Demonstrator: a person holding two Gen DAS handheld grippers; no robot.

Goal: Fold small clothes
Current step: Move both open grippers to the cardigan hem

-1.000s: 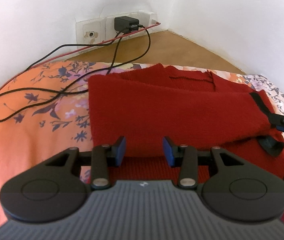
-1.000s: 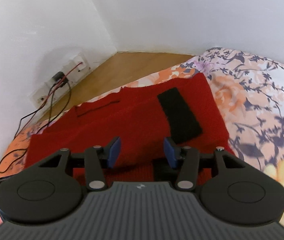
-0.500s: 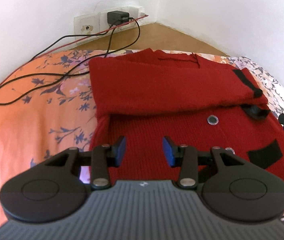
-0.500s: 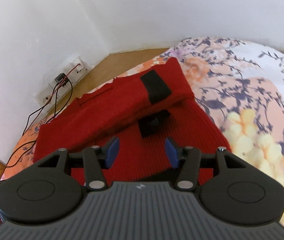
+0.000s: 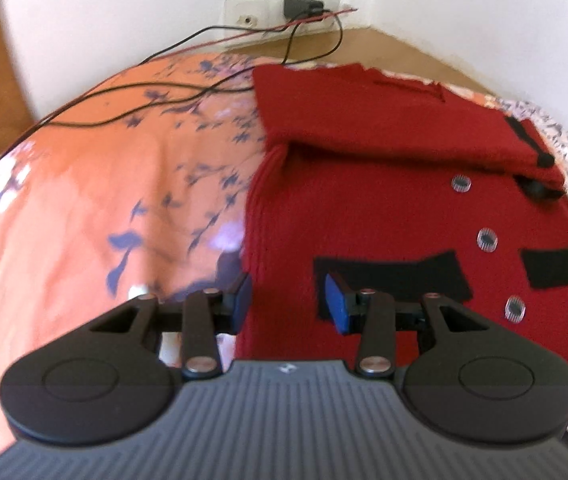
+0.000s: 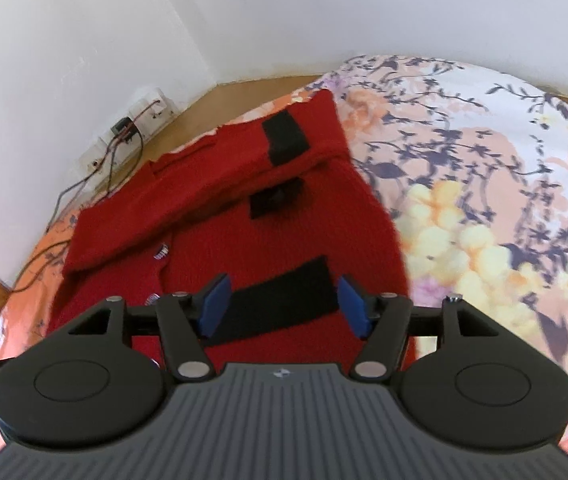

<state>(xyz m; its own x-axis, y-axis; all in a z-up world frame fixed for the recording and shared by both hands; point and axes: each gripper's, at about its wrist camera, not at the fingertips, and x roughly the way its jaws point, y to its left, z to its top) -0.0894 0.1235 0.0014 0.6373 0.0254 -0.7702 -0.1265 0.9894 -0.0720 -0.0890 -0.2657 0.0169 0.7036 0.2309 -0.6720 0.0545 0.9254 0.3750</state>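
- Both claws have pulled back toward me over the last second, and the red cardigan (image 5: 384, 208) now shows far more of its front: buttons (image 5: 487, 239), black pocket patches (image 5: 388, 276), the lot.
- The cardigan lies flat on the floral bedspread (image 5: 116, 200), its far part folded over into a band (image 5: 396, 132) across the top. That first fold looks done and it's staying put.
- My left claw (image 5: 286, 300) is released, nothing between the blue pads, hovering at the cardigan's left edge near the hem.
- My right claw (image 6: 282, 304) is spread wide too, empty, over the black patch (image 6: 280, 300) on the near right side.
- My read: we're lining up for the next fold, each claw heading for a near corner of the hem.
- Charger cables (image 5: 188, 96) trail across the bedspread, clear of the garment.
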